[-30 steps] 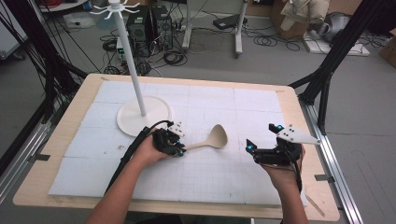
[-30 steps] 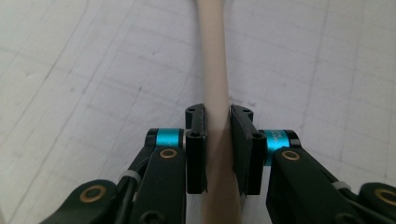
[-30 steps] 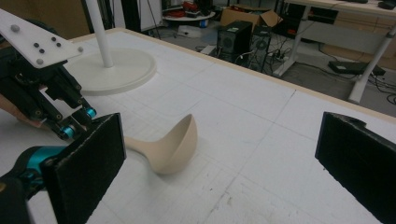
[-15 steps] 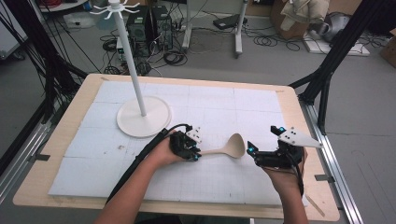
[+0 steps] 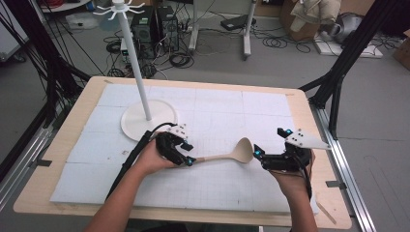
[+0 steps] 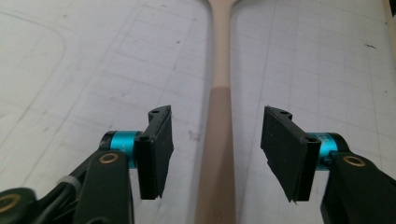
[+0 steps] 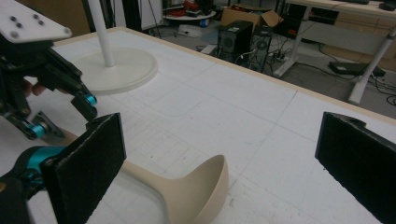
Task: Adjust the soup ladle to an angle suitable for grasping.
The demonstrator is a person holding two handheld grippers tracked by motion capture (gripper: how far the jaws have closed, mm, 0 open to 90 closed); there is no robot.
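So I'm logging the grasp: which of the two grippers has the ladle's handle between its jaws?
The left gripper: its open jaws flank the ladle handle without touching. The right gripper sits open by the bowl end.

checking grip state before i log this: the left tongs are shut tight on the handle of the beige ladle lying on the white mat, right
Not quite. The left tongs are open: in the left gripper view, the two black pads stand apart on either side of the beige ladle's handle, with a gap on each side. The ladle does lie on the white mat.
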